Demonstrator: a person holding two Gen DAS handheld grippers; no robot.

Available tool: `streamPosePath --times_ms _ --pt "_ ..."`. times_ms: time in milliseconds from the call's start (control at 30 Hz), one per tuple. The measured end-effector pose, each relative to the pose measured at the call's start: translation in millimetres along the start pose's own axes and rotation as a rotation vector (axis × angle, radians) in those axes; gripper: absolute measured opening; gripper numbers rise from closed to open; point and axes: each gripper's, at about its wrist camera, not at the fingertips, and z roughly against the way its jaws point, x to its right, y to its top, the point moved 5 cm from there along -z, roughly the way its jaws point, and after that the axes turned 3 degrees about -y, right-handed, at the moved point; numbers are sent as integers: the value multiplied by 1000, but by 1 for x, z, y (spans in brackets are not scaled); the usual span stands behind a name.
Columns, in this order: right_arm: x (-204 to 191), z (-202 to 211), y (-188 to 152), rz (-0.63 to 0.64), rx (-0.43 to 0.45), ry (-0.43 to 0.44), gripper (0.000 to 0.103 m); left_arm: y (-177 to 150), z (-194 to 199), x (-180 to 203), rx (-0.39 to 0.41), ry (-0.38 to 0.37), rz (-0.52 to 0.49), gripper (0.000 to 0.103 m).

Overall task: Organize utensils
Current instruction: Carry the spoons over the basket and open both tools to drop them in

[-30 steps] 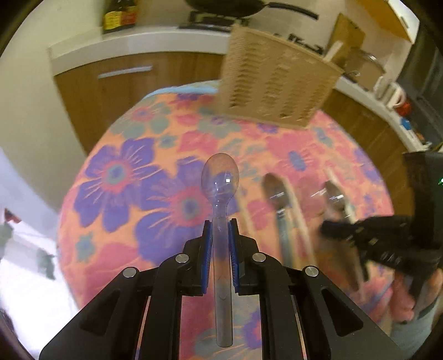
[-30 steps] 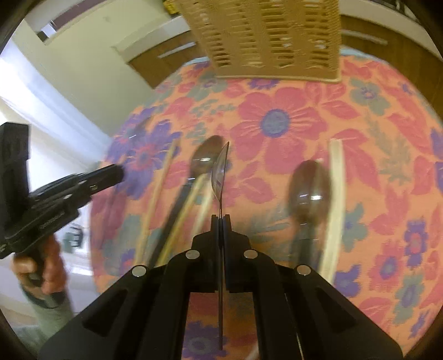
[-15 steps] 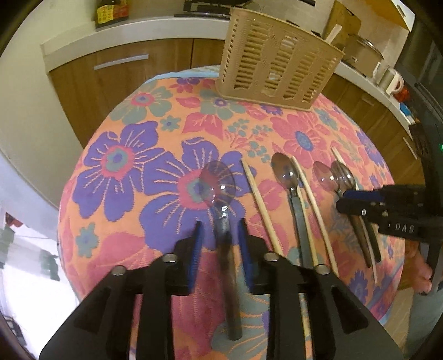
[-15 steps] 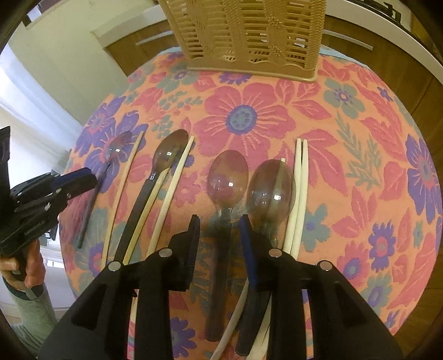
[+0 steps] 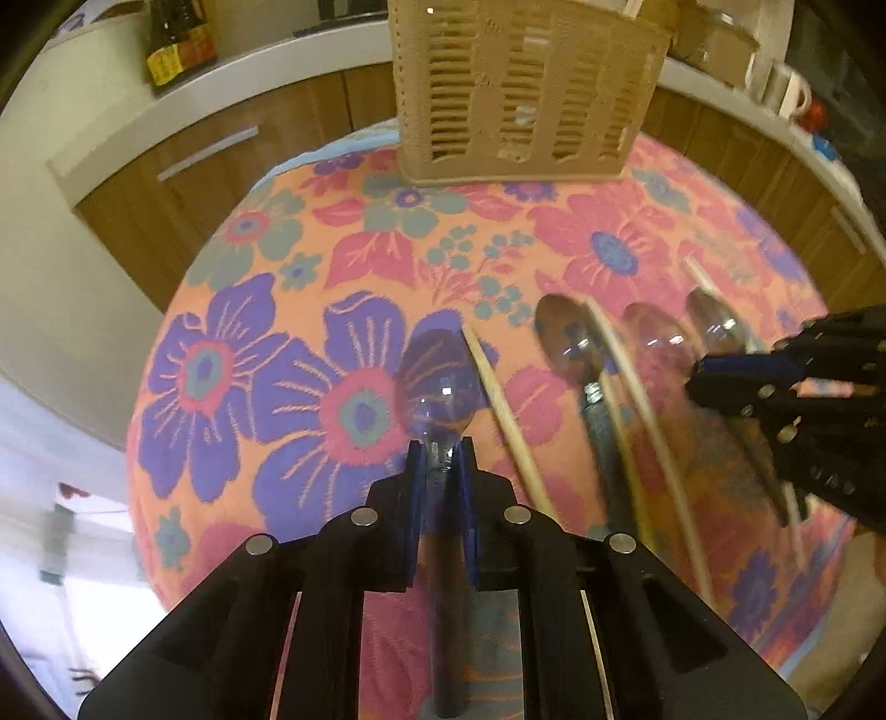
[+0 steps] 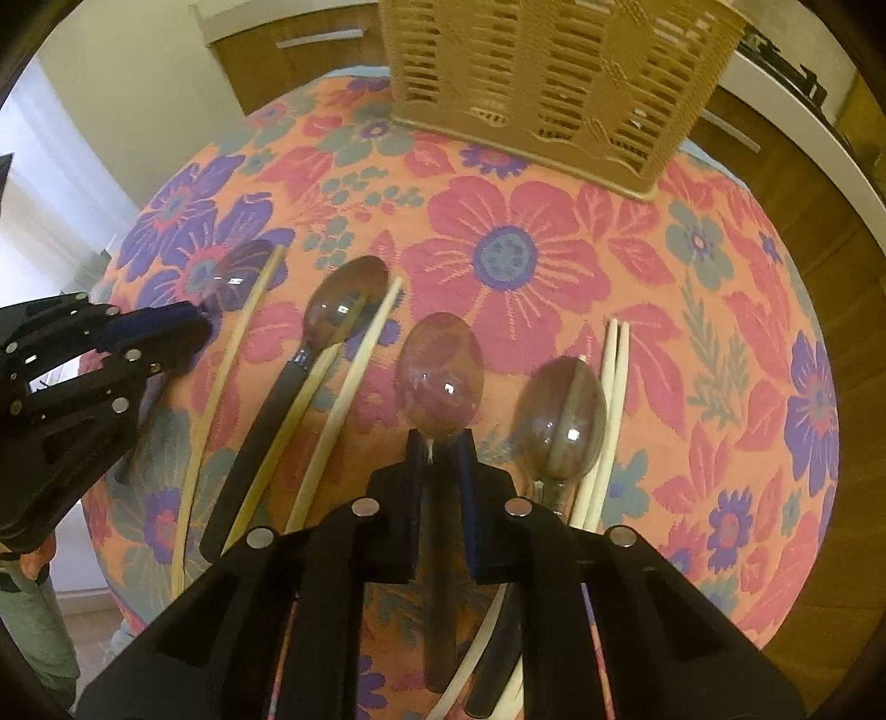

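Note:
Several clear-bowled, dark-handled spoons and pale chopsticks lie in a row on the flowered tablecloth. My left gripper points down over the leftmost spoon; its jaws are closing, and the blue pads touch the spoon's neck on both sides. My right gripper stands over the third spoon in the same way, jaws closing with the pads against the neck. Both spoons rest on the cloth. Each view shows the other gripper: the right gripper and the left gripper.
A beige slotted basket stands at the table's far edge. A dark-handled spoon lies between two chopsticks, and another spoon lies beside a white chopstick pair. Wooden cabinets, a bottle and mugs are behind.
A second ago each gripper held a spoon up. Half a second ago both stood open over spoons lying on the cloth. Now both have narrowed onto the spoon necks again.

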Motion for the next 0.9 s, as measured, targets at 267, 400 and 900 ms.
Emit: streamPosePath --times_ms 267,400,900 --pt "11 51 16 2 199 112 10 36 57 -6 246 -118 78 10" --pt "30 89 43 -13 348 158 10 72 93 -2 390 -148 73 10" --pt "118 187 147 -141 813 128 10 220 150 19 769 -241 25 10"
